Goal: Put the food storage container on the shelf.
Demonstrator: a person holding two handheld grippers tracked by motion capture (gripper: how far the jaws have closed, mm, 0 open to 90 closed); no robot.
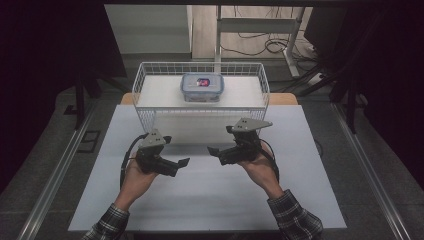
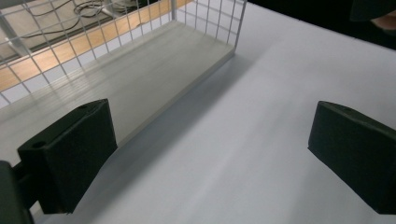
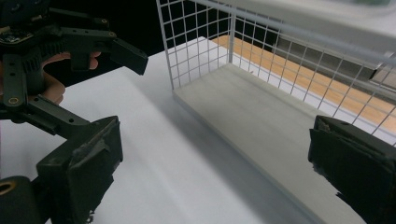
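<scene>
Left claw point(image 1: 176, 165) agape, right claw point(image 1: 216, 152) agape — box point(image 1: 202, 88) contents unclear

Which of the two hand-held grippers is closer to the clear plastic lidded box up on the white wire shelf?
Right. The right gripper sits just below the clear plastic lidded box; the left gripper is lower, leftward.

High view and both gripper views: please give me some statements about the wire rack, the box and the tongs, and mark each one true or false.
1. A lidded plastic box sits on the upper shelf of the white wire rack. True.
2. The left tongs are shut on the box. False: they are open and hold nothing, above the white table.
3. The right tongs are open. True.
4. The rack's lower shelf holds a box. False: what shows of it is bare.
5. The tongs point away from each other. False: their tips face each other.
</scene>
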